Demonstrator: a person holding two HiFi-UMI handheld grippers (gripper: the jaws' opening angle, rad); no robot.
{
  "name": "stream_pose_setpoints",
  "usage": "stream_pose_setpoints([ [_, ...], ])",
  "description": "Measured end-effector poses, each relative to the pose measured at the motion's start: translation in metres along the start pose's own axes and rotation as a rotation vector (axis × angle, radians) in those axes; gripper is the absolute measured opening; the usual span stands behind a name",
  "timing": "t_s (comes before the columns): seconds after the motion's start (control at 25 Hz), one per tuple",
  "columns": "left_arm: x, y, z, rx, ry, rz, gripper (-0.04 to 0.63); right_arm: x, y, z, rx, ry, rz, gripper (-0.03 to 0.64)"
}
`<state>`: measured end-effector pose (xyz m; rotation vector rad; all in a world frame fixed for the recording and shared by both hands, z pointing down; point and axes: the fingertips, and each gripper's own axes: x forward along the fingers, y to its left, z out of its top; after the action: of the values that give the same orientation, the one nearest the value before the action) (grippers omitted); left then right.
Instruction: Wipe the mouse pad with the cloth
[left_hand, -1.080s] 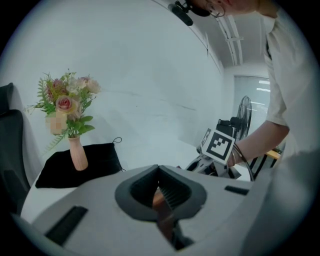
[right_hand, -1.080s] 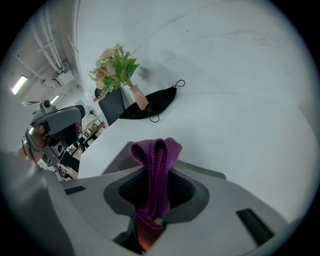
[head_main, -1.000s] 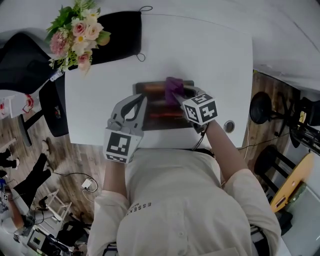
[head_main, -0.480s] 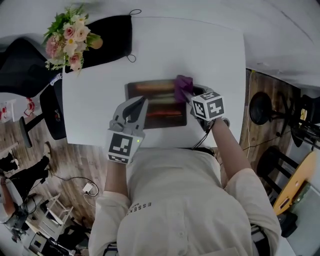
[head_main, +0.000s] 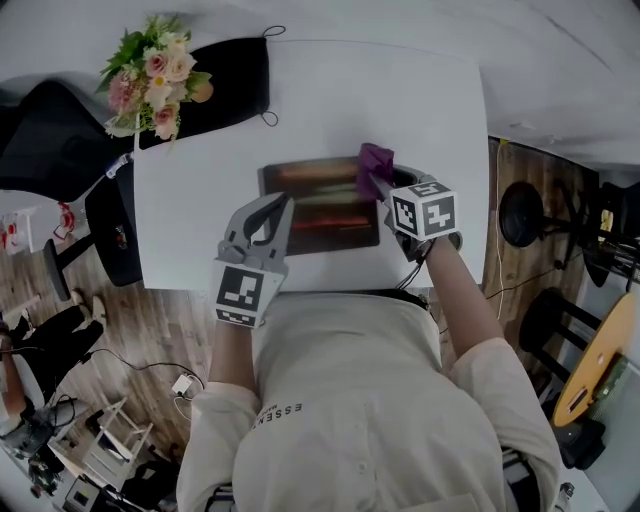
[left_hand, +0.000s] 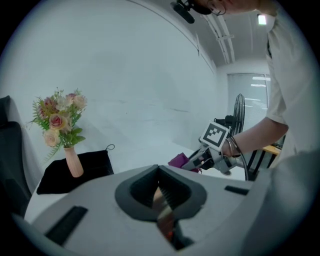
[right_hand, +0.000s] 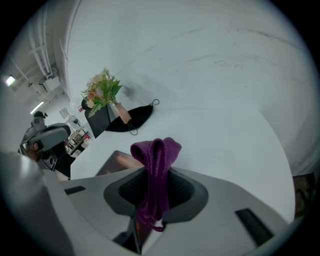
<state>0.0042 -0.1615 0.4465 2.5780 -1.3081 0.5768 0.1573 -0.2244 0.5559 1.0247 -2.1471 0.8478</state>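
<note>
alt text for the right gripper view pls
The right gripper has its jaws shut on a folded purple cloth above a white table. A dark mouse pad shows at left, flowers and a black pouch farther back.

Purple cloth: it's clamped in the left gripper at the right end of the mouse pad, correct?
Not quite. The purple cloth is clamped in the right gripper, not the left gripper; the right gripper view shows it between the jaws. It is at the right end of the mouse pad.
</note>
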Motion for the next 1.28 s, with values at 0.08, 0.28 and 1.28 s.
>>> stream_pose_setpoints([
  [0.08, -0.009, 0.003, -0.001, 0.002, -0.003, -0.005, 0.0, -0.003, 0.014, 0.005, -0.001, -0.022, -0.004, 0.1],
  [0.28, -0.034, 0.022, -0.009, 0.009, 0.01, -0.008, 0.0, 0.005, 0.06, 0.002, -0.023, -0.003, 0.031, 0.1],
  [1.28, -0.09, 0.083, -0.047, -0.067, -0.01, 0.032, 0.0, 0.092, 0.199, -0.042, -0.058, 0.218, 0.188, 0.1],
])
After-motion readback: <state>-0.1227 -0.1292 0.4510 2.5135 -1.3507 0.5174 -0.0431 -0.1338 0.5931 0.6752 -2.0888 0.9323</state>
